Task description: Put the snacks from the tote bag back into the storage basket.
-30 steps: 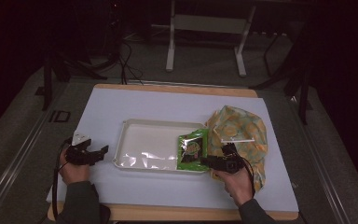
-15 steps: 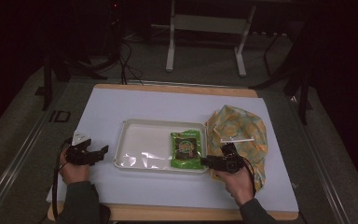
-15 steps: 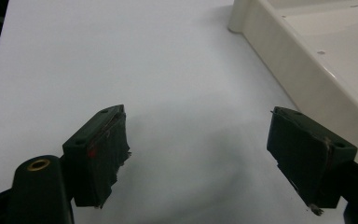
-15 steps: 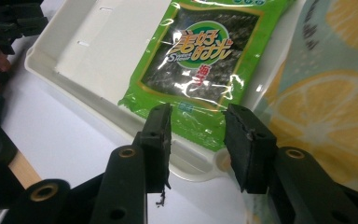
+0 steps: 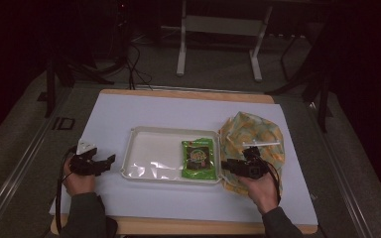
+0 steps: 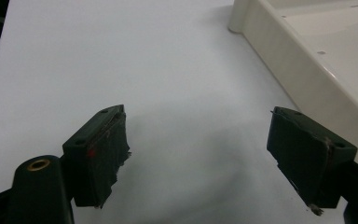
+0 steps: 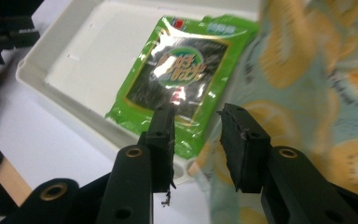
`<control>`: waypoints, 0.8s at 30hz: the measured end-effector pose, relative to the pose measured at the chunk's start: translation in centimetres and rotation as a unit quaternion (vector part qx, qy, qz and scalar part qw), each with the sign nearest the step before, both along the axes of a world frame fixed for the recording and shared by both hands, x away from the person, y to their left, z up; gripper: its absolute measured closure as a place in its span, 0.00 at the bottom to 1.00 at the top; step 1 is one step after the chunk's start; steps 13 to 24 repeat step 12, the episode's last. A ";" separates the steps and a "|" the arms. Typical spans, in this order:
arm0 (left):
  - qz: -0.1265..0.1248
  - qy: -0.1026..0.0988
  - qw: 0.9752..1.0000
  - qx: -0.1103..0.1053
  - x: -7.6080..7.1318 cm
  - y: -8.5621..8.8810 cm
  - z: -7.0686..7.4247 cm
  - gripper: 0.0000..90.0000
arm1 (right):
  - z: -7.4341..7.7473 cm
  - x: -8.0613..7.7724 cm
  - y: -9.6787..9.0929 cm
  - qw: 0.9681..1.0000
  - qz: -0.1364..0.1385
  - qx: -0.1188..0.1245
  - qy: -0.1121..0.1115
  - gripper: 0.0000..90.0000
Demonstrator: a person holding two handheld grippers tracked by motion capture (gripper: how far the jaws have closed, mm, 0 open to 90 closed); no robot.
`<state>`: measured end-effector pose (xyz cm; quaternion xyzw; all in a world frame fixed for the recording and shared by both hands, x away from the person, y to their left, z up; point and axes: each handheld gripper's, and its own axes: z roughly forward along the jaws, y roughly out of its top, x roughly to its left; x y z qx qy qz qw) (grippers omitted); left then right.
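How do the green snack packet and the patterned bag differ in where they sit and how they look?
The green snack packet lies flat inside the white tray, at its right end; the patterned bag sits on the table outside the tray's right edge. The packet is glossy and flat; the bag is crumpled cloth with yellow-and-pale-blue print. The packet looks much smaller than the bag. Neither is gripped.

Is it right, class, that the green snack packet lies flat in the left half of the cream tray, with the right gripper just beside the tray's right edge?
Not quite. The green snack packet lies flat in the right half of the cream tray, not the left, as the high view shows. The right gripper is indeed just beside the tray's right edge.
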<state>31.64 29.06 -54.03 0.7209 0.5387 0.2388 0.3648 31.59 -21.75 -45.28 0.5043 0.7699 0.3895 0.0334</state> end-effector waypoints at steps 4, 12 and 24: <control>0.000 0.000 1.000 0.000 0.0 0.0 0.0 0.23 | 0.8 0.3 -1.2 1.000 -0.015 0.002 -0.012 0.72; 0.004 0.011 1.000 0.008 0.2 -0.2 -0.1 0.22 | 2.5 0.3 -4.2 0.998 -0.054 0.020 -0.036 0.72; 0.004 0.011 1.000 0.008 0.2 -0.2 -0.1 0.22 | 2.5 0.3 -4.2 0.998 -0.054 0.020 -0.036 0.72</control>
